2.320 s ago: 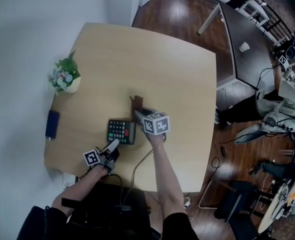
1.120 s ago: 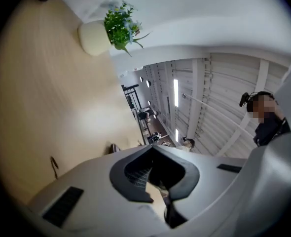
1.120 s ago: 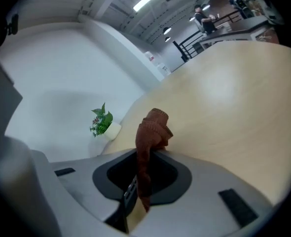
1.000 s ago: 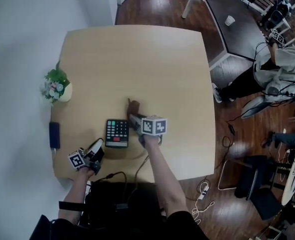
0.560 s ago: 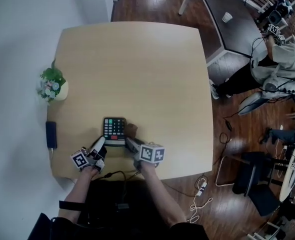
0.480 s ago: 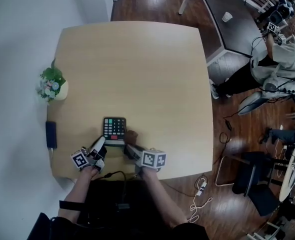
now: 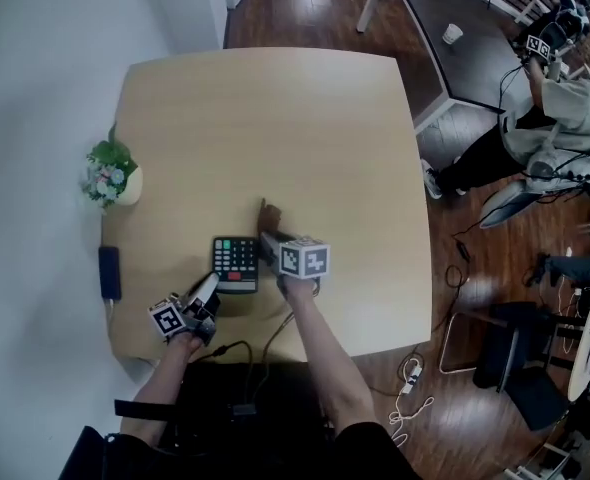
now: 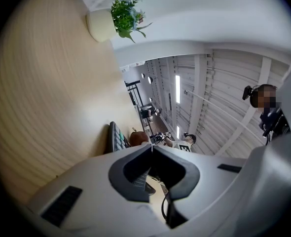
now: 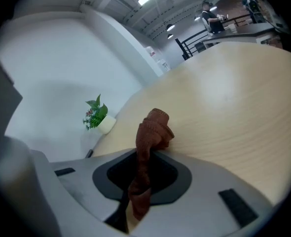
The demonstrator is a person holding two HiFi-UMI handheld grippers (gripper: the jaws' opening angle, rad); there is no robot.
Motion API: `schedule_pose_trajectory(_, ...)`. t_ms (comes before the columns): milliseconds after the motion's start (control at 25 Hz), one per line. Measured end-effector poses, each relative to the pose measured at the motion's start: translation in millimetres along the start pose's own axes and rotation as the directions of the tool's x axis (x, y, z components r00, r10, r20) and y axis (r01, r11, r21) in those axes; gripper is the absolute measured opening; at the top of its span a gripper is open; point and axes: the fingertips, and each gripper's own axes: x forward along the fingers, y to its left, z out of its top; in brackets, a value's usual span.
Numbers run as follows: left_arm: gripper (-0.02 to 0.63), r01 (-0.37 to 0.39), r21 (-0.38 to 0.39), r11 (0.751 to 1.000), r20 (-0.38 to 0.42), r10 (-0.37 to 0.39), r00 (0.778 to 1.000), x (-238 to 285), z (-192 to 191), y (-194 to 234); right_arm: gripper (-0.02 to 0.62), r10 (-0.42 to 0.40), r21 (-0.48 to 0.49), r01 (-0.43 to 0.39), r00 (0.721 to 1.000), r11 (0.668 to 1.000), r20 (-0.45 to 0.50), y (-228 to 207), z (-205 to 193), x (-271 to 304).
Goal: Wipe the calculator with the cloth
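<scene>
On wood table (image 7: 275, 118) | right hand-held gripper (image 7: 267, 236) pinches ribbed cloth (image 9: 153, 127) | left hand-held gripper (image 7: 212, 282) closed

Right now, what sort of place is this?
Probably an open office or lab workspace: a light wooden table, a dark desk with a paper cup, cables on the wood floor, another person nearby.

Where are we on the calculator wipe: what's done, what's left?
Done: the cloth is picked up, pinched in the shut right gripper. In hand: the cloth is clear of the calculator, past its far right corner over the table; the shut left gripper sits by its near left corner. Left: bring the cloth onto the keys and wipe; no pass shows here.
</scene>
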Motion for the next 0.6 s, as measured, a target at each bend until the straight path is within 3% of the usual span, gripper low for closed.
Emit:
schedule_pose_trajectory(120,0.003,-0.01,0.005,1.0,0.0,0.01,1.0,1,-1,-2,0.066,0.035,0.039,-0.034,0.999,0.999,-0.029,14,-17,-1)
schedule_pose_trajectory(400,0.003,-0.027,0.009,1.0,0.013,0.027,1.0,-3,7,5,0.064,0.069,0.253,-0.075,0.997,0.965,0.032,49,-84,-46)
schedule_pose_trajectory(520,0.006,-0.063,0.127,0.99,-0.041,0.068,0.997,-15,17,3,0.064,0.116,0.304,-0.116,0.993,0.946,0.02,61,-109,-65)
schedule_pose_trajectory(600,0.008,-0.041,0.292,0.956,-0.135,0.084,0.987,-24,22,-11,0.064,0.101,0.297,-0.103,0.995,0.949,0.02,55,-117,-76)
